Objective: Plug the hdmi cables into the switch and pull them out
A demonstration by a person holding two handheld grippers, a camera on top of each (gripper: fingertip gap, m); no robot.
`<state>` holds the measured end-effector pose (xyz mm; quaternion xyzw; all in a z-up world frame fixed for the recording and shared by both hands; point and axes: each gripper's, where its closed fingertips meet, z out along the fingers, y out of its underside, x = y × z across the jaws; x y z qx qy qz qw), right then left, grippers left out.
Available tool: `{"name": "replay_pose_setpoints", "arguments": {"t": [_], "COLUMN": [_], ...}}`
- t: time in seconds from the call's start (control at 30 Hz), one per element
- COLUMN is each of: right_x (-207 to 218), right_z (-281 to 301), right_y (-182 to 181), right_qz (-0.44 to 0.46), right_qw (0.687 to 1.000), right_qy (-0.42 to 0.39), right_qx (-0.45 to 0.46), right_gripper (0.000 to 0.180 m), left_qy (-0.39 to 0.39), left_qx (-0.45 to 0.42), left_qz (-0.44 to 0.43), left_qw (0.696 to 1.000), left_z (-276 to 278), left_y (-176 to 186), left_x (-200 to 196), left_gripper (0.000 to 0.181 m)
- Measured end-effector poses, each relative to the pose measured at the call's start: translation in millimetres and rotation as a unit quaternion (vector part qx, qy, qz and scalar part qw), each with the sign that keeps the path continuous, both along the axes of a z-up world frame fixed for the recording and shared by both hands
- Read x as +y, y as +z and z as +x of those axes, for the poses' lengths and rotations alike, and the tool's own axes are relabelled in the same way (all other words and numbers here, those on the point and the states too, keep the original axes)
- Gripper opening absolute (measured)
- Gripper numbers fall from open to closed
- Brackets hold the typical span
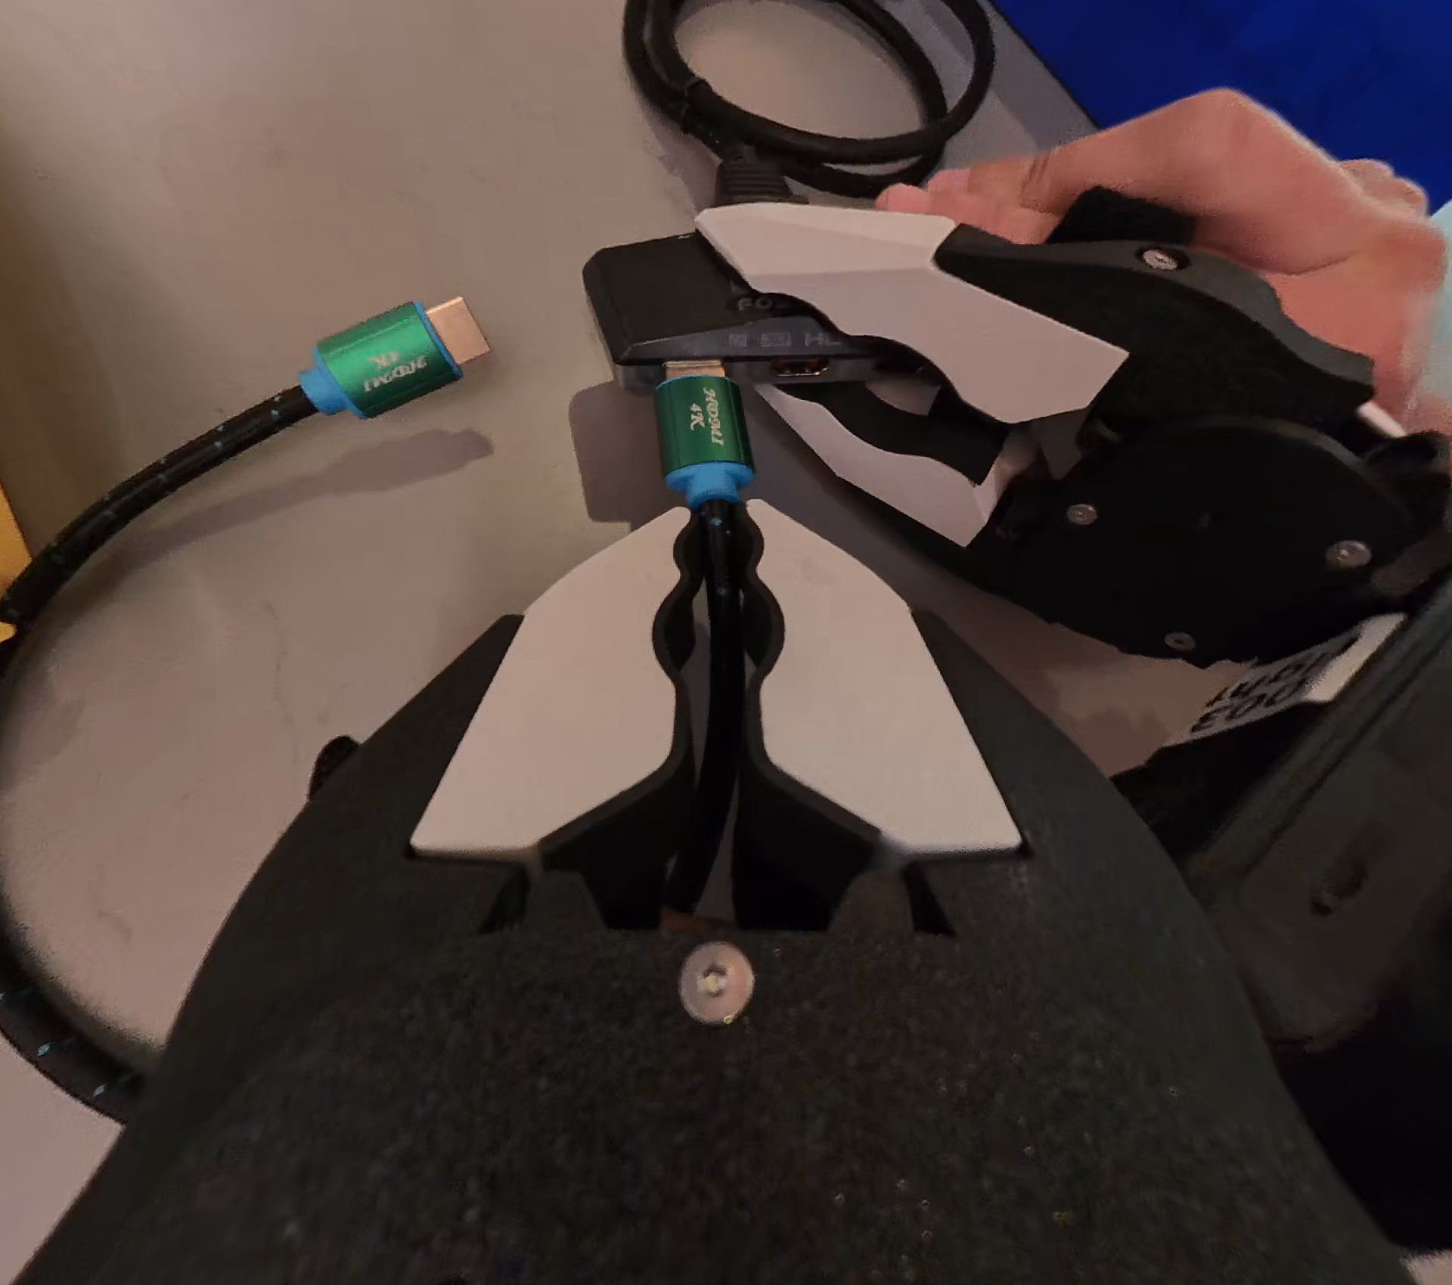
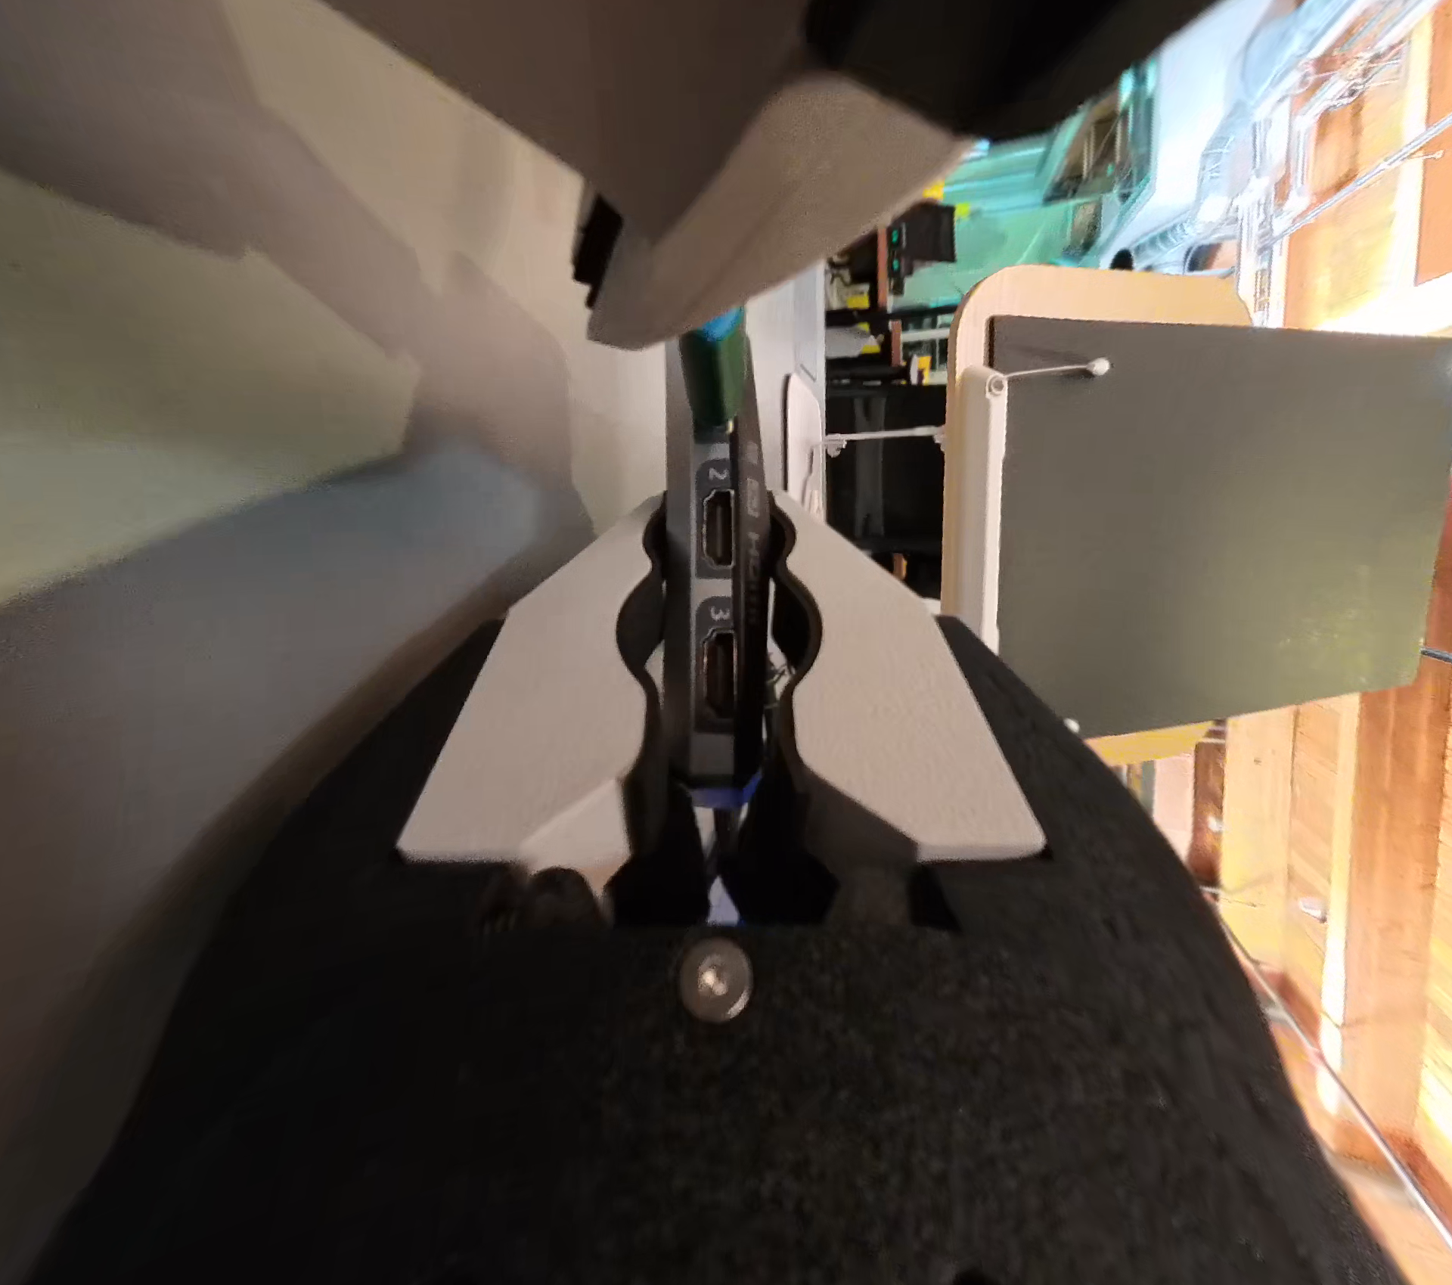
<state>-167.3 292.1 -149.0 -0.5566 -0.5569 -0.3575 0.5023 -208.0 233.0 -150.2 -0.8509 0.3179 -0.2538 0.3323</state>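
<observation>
Green plug [image 1: 699, 434]: tip in the switch [image 1: 668, 304] port, mid-frame in the left wrist view.
Left gripper [image 1: 719, 524]: fingers closed narrow on that plug's black cable, just behind the blue collar.
Right gripper [image 2: 719, 532]: fingers clamped on the switch body, two free ports facing the camera.
Second green plug [image 1: 393, 359]: loose on the bench [image 1: 275, 108], left of the switch, apart.
Black cable coil [image 1: 809, 45]: upper frame, behind the switch.

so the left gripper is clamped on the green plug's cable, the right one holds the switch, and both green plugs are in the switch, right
Not quite. Only one green plug sits at the switch; the other green plug lies loose on the table, as the left wrist view shows. The left gripper does clamp the cable, and the right gripper holds the switch.
</observation>
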Motion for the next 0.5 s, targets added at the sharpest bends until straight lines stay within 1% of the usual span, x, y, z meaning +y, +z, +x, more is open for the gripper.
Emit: {"name": "replay_pose_setpoints", "arguments": {"t": [0.1, 0.23, 0.4, 0.5], "right_x": [-3.8, -2.7, 2.7, 5.7], "right_z": [-0.9, 7.0, 11.1, 10.5], "right_y": [-3.7, -6.5, -5.7, -0.6], "right_qz": [0.009, 0.001, 0.002, 0.008], "right_qw": [1.0, 1.0, 1.0, 0.999], "right_qy": [0.019, 0.009, -0.006, 0.01], "right_qx": [0.0, 0.023, 0.028, 0.044], "right_gripper": [0.02, 0.02, 0.02, 0.021], "left_qy": [-0.007, -0.009, -0.007, -0.018], "left_qx": [0.011, 0.012, 0.001, -0.001], "left_qz": [0.005, 0.015, 0.017, 0.02], "left_qw": [1.0, 1.0, 1.0, 1.0], "left_z": [3.6, 11.1, 13.3, 12.8], "left_y": [-4.4, -5.8, -4.8, 0.2], "left_x": [-1.0, 1.9, 7.3, 10.1], "left_gripper": [0.007, 0.006, 0.007, 0.007]}}
